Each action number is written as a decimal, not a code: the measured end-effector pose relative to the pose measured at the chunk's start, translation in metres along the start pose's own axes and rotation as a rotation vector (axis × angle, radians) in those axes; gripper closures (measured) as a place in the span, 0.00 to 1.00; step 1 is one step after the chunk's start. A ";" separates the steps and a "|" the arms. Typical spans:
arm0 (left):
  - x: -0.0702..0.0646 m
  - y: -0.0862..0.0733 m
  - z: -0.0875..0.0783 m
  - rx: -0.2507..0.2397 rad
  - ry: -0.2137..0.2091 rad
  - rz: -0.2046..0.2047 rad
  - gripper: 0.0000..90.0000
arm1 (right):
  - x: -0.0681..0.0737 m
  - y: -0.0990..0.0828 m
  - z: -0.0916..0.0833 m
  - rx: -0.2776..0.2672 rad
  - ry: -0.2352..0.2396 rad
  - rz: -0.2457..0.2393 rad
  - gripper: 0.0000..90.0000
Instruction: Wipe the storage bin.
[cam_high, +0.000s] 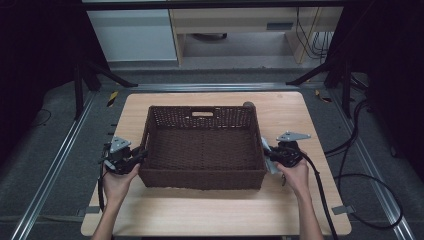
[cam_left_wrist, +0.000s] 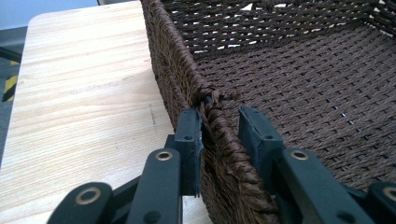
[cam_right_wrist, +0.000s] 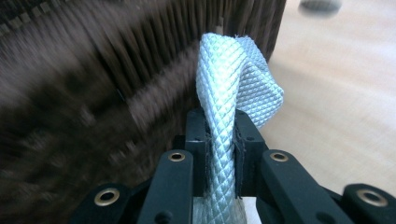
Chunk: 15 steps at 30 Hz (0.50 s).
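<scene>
Right gripper (cam_right_wrist: 219, 135) jaws pinch a grey cloth (cam_right_wrist: 233, 88) at the basket's (cam_high: 202, 180) 3 o'clock wall; left gripper (cam_left_wrist: 219, 135) jaws straddle the 9 o'clock rim, gap showing on the inner side

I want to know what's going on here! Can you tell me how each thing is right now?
Dark brown woven wicker basket: upright on the table, nothing inside.
Pale blue quilted cloth: pinched and folded, beside the basket's right wall.
Left tool: astride the basket's left rim, one jaw touching, the other apart.
Right tool: shut on the cloth.
Light wooden table: bearing the basket.
</scene>
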<state>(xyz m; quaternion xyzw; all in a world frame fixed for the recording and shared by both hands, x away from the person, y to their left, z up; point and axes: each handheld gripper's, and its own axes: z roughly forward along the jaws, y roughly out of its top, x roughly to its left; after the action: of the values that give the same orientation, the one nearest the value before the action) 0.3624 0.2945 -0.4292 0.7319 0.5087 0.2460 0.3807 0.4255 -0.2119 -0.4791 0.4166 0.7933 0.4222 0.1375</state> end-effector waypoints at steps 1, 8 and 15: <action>0.001 0.000 0.000 -0.004 0.001 0.003 0.77 | 0.001 -0.003 0.005 0.021 0.004 0.010 0.89; 0.001 0.000 0.000 -0.002 -0.001 0.002 0.76 | 0.006 -0.004 0.009 0.033 -0.008 -0.001 0.89; 0.001 0.000 0.000 -0.002 -0.001 0.003 0.76 | 0.008 0.017 -0.028 -0.166 0.005 -0.007 0.89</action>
<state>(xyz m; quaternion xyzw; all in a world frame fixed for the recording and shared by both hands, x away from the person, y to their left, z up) 0.3629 0.2954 -0.4293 0.7324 0.5071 0.2469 0.3815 0.4138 -0.2158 -0.4478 0.4000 0.7574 0.4870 0.1709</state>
